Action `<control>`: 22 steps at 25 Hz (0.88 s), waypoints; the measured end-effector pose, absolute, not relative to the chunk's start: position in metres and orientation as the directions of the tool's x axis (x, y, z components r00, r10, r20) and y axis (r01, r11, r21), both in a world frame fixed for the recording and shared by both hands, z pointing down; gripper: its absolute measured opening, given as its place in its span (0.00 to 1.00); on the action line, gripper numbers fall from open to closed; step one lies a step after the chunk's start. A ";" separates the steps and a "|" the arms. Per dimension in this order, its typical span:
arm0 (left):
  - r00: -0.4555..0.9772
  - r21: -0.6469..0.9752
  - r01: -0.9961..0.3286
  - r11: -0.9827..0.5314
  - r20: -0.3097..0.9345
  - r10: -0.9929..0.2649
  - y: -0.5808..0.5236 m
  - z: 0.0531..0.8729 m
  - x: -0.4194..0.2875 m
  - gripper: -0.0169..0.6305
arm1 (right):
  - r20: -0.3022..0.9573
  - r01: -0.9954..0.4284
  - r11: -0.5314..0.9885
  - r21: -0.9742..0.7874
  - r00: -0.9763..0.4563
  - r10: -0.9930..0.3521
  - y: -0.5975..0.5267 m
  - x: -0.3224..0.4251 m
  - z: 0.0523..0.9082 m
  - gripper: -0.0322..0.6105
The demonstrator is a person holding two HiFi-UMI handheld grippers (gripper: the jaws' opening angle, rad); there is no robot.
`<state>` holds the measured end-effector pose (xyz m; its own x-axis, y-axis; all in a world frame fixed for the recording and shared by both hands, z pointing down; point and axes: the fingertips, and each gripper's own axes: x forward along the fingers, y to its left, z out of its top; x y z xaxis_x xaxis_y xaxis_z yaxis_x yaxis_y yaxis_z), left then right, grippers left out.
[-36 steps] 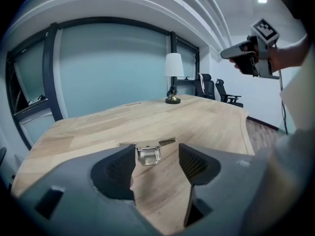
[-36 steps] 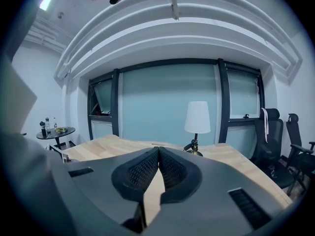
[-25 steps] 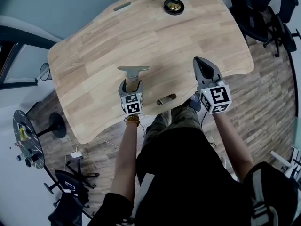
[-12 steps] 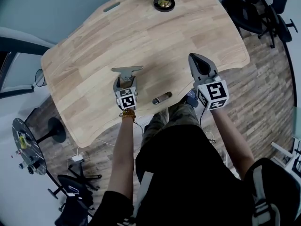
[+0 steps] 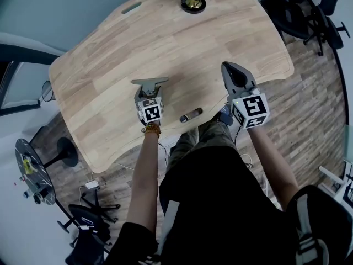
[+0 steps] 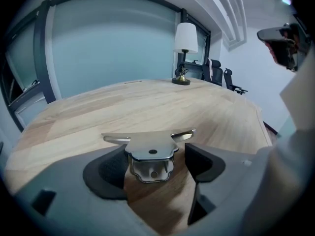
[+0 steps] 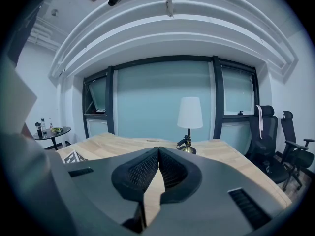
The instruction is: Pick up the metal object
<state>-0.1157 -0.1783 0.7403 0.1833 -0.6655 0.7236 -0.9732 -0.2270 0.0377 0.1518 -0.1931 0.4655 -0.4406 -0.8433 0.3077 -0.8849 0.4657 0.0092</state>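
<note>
Wooden table [image 5: 182,43] below, and the metal object [image 6: 150,151] sits toward its near edge, between the spread jaws of the left gripper [image 6: 157,160], with neither pad clearly clamping it. A small dark cylinder [image 5: 191,115] lies near it at the table's edge. The right gripper [image 7: 157,168] hovers well apart, jaws pressed together and empty. A lamp [image 5: 193,0] stands at the far edge.

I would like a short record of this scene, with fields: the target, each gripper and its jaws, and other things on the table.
target: metal object, on the table
left gripper: jaws apart, metal object between them
right gripper: jaws together, empty
others: lamp at far edge; cylinder near front edge
</note>
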 end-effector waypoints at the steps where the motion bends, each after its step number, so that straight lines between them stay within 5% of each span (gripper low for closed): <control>1: 0.181 0.036 -0.973 -0.226 0.727 -0.662 -0.179 0.740 -0.116 0.59 | 0.306 -0.885 0.465 0.005 -0.441 -0.844 -0.194 0.151 0.466 0.06; 6: 0.172 0.025 -0.974 -0.227 0.732 -0.659 -0.180 0.737 -0.120 0.48 | 0.303 -0.887 0.461 -0.002 -0.440 -0.845 -0.193 0.149 0.467 0.06; 22: 0.227 0.065 -0.964 -0.257 0.700 -0.677 -0.169 0.711 -0.121 0.48 | 0.285 -0.887 0.462 0.003 -0.442 -0.850 -0.193 0.147 0.462 0.06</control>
<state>-0.1206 -0.1689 0.7107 0.2274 -0.6769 0.7001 -0.9643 -0.2568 0.0650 0.1472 -0.1930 0.4619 -0.4425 -0.8501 0.2855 -0.8866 0.4625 0.0029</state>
